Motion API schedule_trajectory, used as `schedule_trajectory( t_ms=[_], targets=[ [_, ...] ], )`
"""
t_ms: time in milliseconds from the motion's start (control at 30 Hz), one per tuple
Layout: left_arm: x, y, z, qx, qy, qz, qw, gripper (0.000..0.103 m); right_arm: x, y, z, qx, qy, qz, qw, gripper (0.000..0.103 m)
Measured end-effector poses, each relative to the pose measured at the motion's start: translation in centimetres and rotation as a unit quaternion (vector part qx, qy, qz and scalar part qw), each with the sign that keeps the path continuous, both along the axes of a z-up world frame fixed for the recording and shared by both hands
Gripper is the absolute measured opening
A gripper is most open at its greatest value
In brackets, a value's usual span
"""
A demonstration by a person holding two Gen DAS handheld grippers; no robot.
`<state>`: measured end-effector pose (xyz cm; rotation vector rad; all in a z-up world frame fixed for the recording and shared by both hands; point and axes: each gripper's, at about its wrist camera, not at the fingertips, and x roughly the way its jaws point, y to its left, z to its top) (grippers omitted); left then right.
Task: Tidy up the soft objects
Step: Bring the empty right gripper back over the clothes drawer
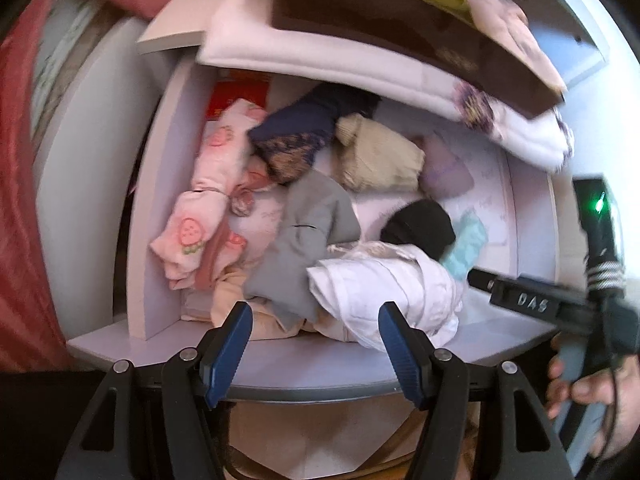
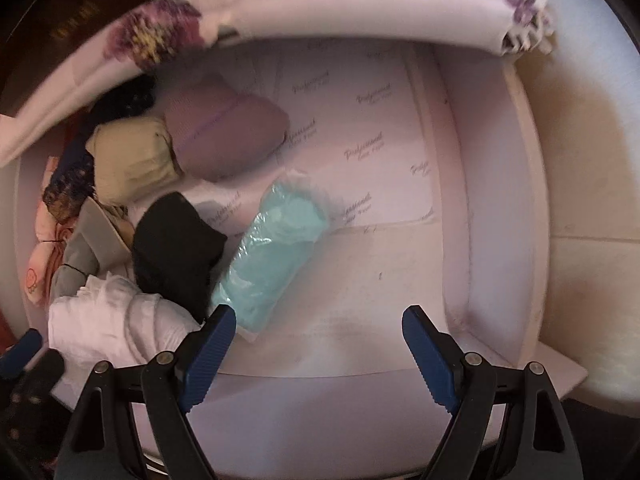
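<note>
Left wrist view: left tongs point(image 1: 316, 344) wide open, empty, at the shelf point(image 1: 280, 354) front edge; white cloth roll point(image 1: 384, 288) just ahead between the tips, grey cloth point(image 1: 308, 236) ahead-left, pink strawberry bundle point(image 1: 192, 236) far left. Right wrist view: right tongs point(image 2: 326, 354) wide open, holding nothing; turquoise bagged cloth point(image 2: 272, 256) touching near its left tip, black roll point(image 2: 176, 244) further left, bare shelf liner point(image 2: 360, 160) ahead.

The folded floral cloth point(image 2: 360, 12) overhangs and hides the drawer's back; the purple bundle point(image 2: 228, 136) is blurred.
</note>
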<state>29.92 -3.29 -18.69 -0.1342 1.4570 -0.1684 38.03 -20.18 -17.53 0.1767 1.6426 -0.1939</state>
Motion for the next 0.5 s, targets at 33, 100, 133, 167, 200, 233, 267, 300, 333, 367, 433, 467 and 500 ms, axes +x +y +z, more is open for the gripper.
schedule_trajectory(
  t_ms=[33, 100, 133, 167, 200, 233, 267, 300, 333, 367, 433, 467, 500],
  targets=[
    [0.0, 0.4, 0.3, -0.002, -0.004, 0.011, 0.9999, 0.067, 0.0, -0.1, -0.2, 0.003, 0.0, -0.001, 1.0, 0.086],
    [0.1, 1.4, 0.7, -0.013, -0.011, 0.032, 0.9993, 0.067, 0.0, -0.1, -0.7, 0.007, 0.003, 0.001, 1.0, 0.086],
    [0.2, 1.5, 0.8, -0.019, -0.012, 0.035, 0.9991, 0.067, -0.1, 0.0, -0.9, 0.007, 0.006, 0.004, 1.0, 0.086],
    [0.1, 1.5, 0.9, -0.023, -0.014, 0.033, 0.9991, 0.066, -0.1, 0.0, -1.2, 0.006, 0.01, 0.007, 1.0, 0.086],
    [0.1, 1.3, 1.0, -0.025, -0.015, 0.026, 0.9992, 0.061, -0.3, 0.0, -1.7, 0.002, 0.017, 0.011, 1.0, 0.086],
    [0.1, 0.8, 1.1, -0.03, -0.016, 0.011, 0.9994, 0.059, -0.4, 0.1, -1.9, 0.0, 0.02, 0.013, 1.0, 0.086],
    [0.0, 0.1, 1.3, -0.029, -0.021, -0.013, 0.9993, 0.059, -0.5, 0.0, -2.1, -0.001, 0.023, 0.011, 1.0, 0.086],
    [-0.1, -1.0, 1.5, -0.018, -0.031, -0.038, 0.9986, 0.059, -0.5, -0.2, -2.1, 0.002, 0.022, 0.008, 1.0, 0.086],
    [-0.2, -2.0, 1.8, -0.005, -0.043, -0.067, 0.9968, 0.059, -0.5, -0.5, -2.0, 0.006, 0.019, 0.001, 1.0, 0.086],
    [-0.4, -3.0, 1.9, -0.001, -0.049, -0.094, 0.9943, 0.059, -0.4, -0.5, -2.1, 0.005, 0.018, -0.003, 1.0, 0.086],
    [-0.8, -4.8, 2.3, 0.008, -0.066, -0.145, 0.9872, 0.059, -0.5, -1.2, -2.3, 0.003, 0.022, -0.017, 1.0, 0.086],
    [-1.1, -5.6, 2.3, 0.012, -0.069, -0.17, 0.9829, 0.059, -0.5, -1.6, -2.3, 0.009, 0.023, -0.025, 0.999, 0.086],
    [-1.3, -6.4, 2.0, 0.018, -0.064, -0.193, 0.9789, 0.059, -0.6, -1.8, -2.4, 0.012, 0.022, -0.028, 0.999, 0.086]
  ],
)
